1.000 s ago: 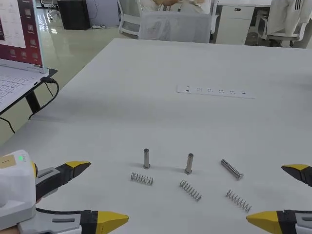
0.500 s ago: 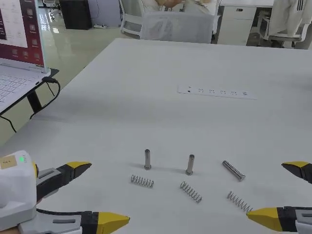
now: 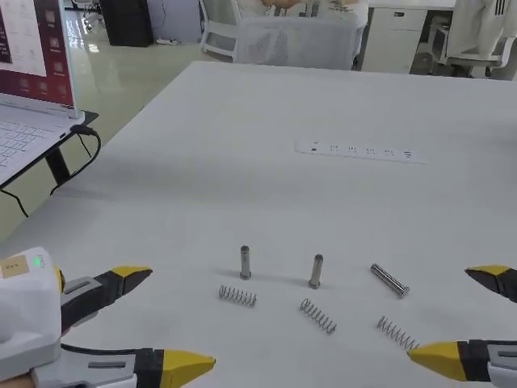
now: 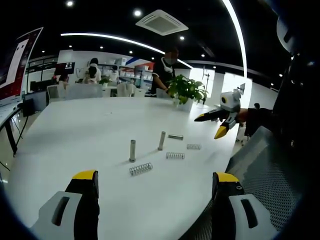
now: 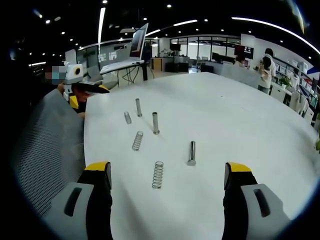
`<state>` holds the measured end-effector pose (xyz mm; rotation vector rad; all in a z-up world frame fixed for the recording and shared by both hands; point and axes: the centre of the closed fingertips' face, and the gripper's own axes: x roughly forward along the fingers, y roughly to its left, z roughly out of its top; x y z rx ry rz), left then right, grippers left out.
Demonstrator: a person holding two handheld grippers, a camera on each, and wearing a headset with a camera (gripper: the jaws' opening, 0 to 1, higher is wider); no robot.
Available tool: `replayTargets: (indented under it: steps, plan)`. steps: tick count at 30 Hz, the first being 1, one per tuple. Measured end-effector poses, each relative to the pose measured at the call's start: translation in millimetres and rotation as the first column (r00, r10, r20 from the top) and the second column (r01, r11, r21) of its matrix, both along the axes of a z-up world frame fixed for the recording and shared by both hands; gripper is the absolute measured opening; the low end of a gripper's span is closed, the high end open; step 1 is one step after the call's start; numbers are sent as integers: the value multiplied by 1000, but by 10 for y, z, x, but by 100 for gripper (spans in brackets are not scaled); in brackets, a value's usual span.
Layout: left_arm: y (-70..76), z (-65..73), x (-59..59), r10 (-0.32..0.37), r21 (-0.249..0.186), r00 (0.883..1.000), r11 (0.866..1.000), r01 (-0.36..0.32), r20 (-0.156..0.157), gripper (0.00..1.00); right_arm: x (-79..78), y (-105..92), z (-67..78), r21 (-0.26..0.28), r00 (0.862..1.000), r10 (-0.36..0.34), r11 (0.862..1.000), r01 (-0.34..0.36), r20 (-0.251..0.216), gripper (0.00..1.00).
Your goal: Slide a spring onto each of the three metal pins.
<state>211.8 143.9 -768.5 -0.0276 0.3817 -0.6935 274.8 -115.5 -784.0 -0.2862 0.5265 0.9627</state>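
Note:
Two metal pins stand upright on the white table: the left pin and the middle pin. A third pin lies on its side at the right. In front of each pin lies a spring: the left spring, the middle spring and the right spring. My left gripper is open at the near left. My right gripper is open at the near right, its jaws either side of the right spring and the lying pin.
A white power strip lies further back on the table. A laptop on a stand with a black cable sits beyond the left edge. Chairs and people are behind the far edge.
The view has shifted slightly; pins, springs and both grippers hold their places.

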Motion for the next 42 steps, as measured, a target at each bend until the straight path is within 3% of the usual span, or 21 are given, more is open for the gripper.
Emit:
replayTargets:
  steps: [23,33,40,42]
  plan:
    - [-3,12,-10,10,0,1000,1000,-10,3,91,179,109,47,-34,1000,16,999,-16,14,91]
    - [8,13,2,19,-1,1000,1000,-18,4,90,383,196,26,-96,999,42,995,-39,31,86]
    - [9,8,6,20,1,1000,1000,-20,3,90,539,268,-7,-124,999,46,991,-43,22,81]
    - [6,7,5,20,1,1000,1000,-20,3,90,572,279,-44,-132,999,41,990,-41,-1,78]
